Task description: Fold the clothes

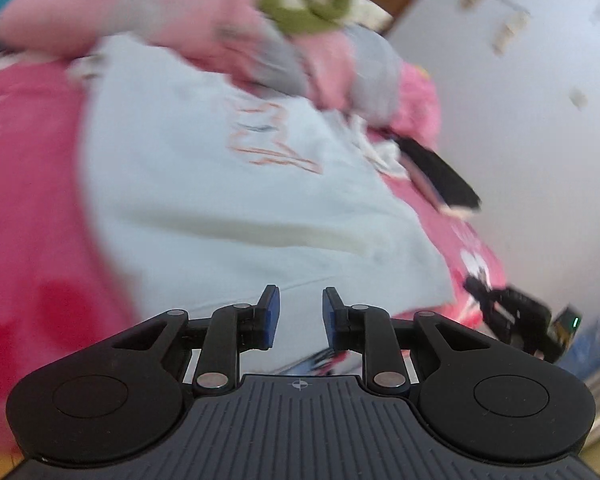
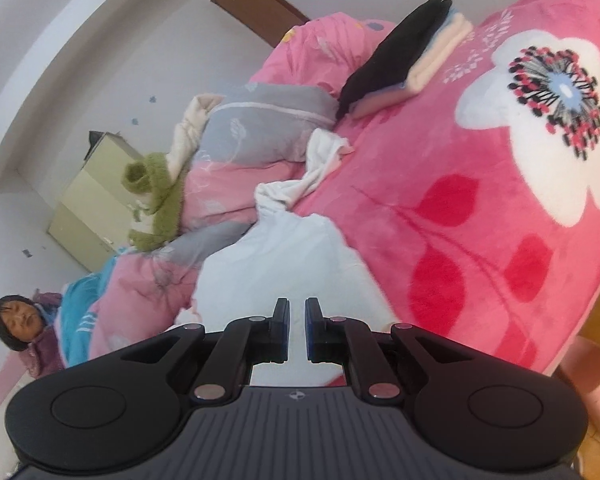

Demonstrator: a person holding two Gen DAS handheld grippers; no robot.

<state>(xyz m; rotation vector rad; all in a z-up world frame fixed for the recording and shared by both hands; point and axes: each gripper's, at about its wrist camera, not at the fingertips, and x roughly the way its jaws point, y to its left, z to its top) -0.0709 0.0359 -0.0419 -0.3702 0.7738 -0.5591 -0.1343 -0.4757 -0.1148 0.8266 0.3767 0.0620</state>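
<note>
1. Pale blue-white cloth, the garment being folded, fills the middle of the left wrist view, lying on the pink flowered blanket; in the right wrist view it runs from the lower centre up toward a twisted white end.
2. Left gripper stands with its jaws parted over the cloth and nothing between the pads, so it looks released.
3. Right gripper shows only a narrow slit between its pads; the jaws read as clenched, with no cloth visibly pinched.
4. Judging by this, a fold is under way, and the next move calls for taking a fresh edge or corner.
5. Finished work, a folded stack, sits at the upper right of the right wrist view.
6. Motion blur smears the left wrist view, so the garment's print and edges are hard to read, and its near hem is hidden behind both grippers.
</note>
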